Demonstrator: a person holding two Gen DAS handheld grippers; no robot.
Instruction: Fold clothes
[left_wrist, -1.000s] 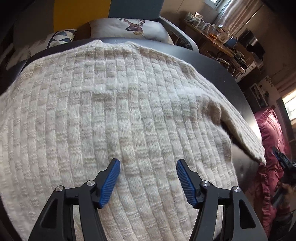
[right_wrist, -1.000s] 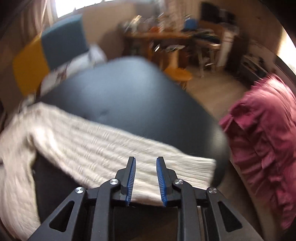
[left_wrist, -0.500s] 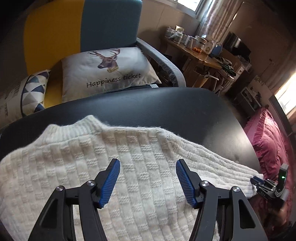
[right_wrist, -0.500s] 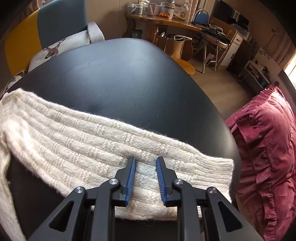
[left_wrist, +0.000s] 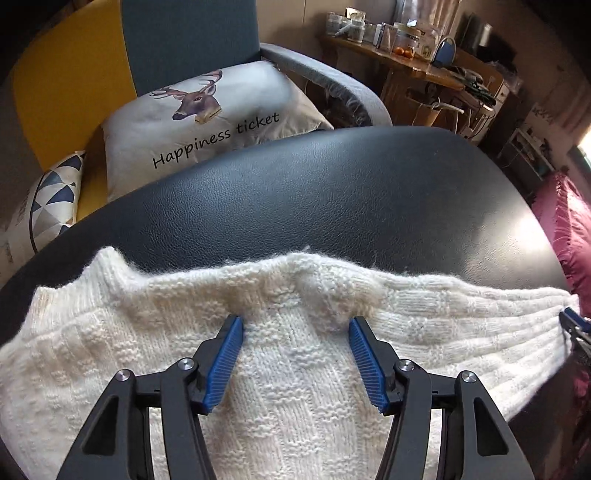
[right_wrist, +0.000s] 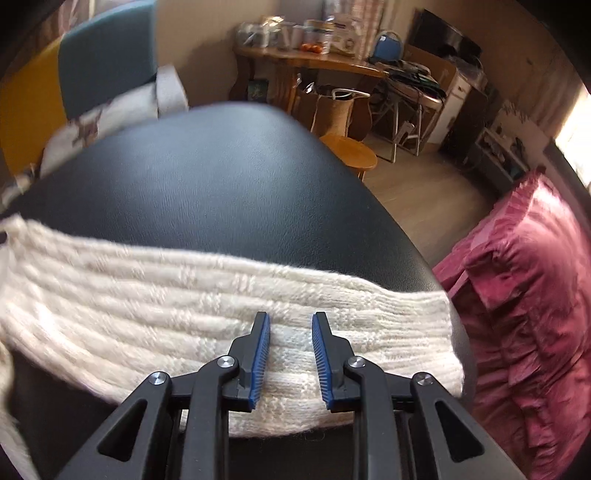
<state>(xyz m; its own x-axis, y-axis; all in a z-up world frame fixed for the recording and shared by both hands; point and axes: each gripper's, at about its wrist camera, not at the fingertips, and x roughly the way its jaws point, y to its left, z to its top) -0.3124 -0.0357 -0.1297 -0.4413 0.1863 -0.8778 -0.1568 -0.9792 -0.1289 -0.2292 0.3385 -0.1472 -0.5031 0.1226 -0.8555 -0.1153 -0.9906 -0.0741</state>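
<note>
A cream knitted sweater (left_wrist: 295, 398) lies on the black leather table (left_wrist: 332, 192). Its collar (left_wrist: 107, 266) sits at the left of the garment's far edge. My left gripper (left_wrist: 295, 325) is open, low over the shoulder area with both blue pads (left_wrist: 225, 354) against the knit. The sleeve (left_wrist: 461, 325) stretches out to the right, where my right gripper (left_wrist: 574, 325) meets its cuff. In the right wrist view, the right gripper (right_wrist: 291, 321) is shut on the sleeve (right_wrist: 147, 295) near the cuff, with thick knit between its fingers. The cuff end reaches the table's right edge (right_wrist: 424, 266).
An armchair with a deer cushion (left_wrist: 207, 110) stands behind the table. Crimson ruffled bedding (right_wrist: 524, 295) lies close to the right edge. A wooden stool (right_wrist: 349, 151) and a cluttered wooden desk (right_wrist: 314, 59) stand farther back. Bare black tabletop (right_wrist: 221, 177) extends beyond the sweater.
My left gripper has travelled from over the sweater's body up to its shoulder by the collar. The right gripper has kept hold of the sleeve, which now lies straight out to the right.
</note>
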